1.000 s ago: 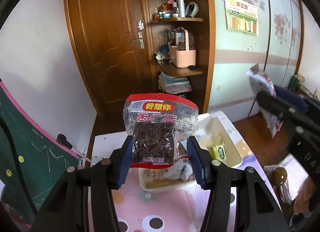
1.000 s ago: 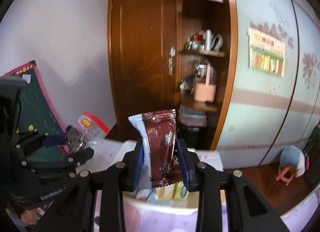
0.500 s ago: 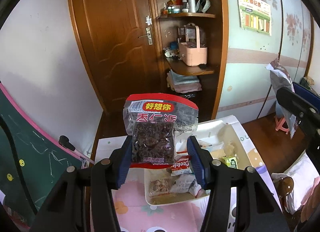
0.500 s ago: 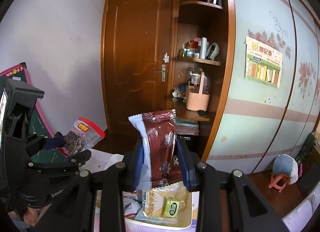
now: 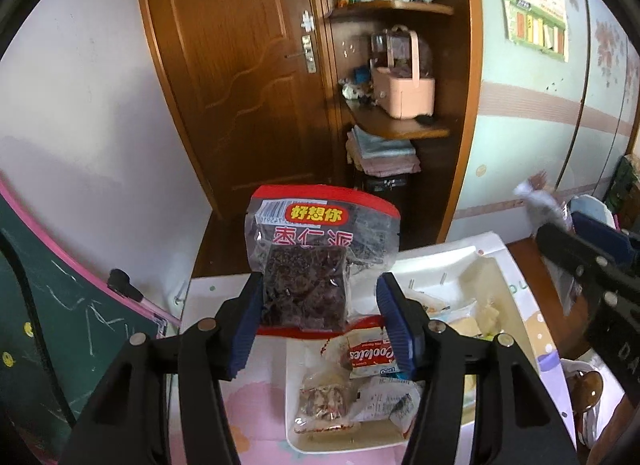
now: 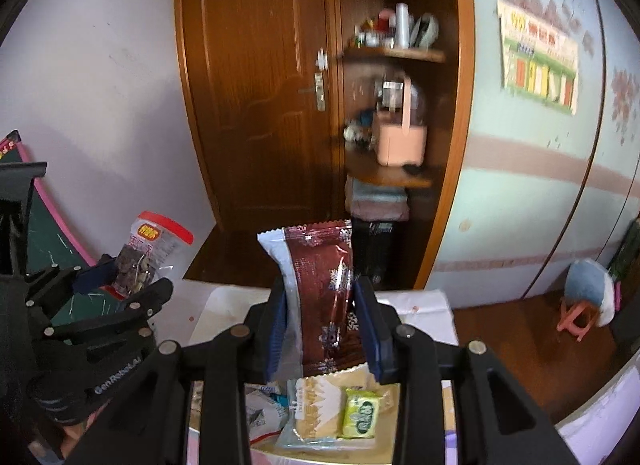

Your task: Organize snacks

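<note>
Left wrist view: my left gripper is pinching a red-topped jujube snack bag above the white tray; the slick film could be slipping out. The tray is holding a Cookies packet. Right wrist view: my right gripper is clamping a maroon snack pouch over a green candy.

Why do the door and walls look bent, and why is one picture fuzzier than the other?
Both views use fisheye lenses, so the door bows and the corners go black. Left wrist view: sharp, the print on the red-topped snack bag reads clearly, though the right gripper at the edge is smeared. Right wrist view: motion-blurred, the pink basket and wall poster are soft, while the held maroon packet stays crisper.
</note>
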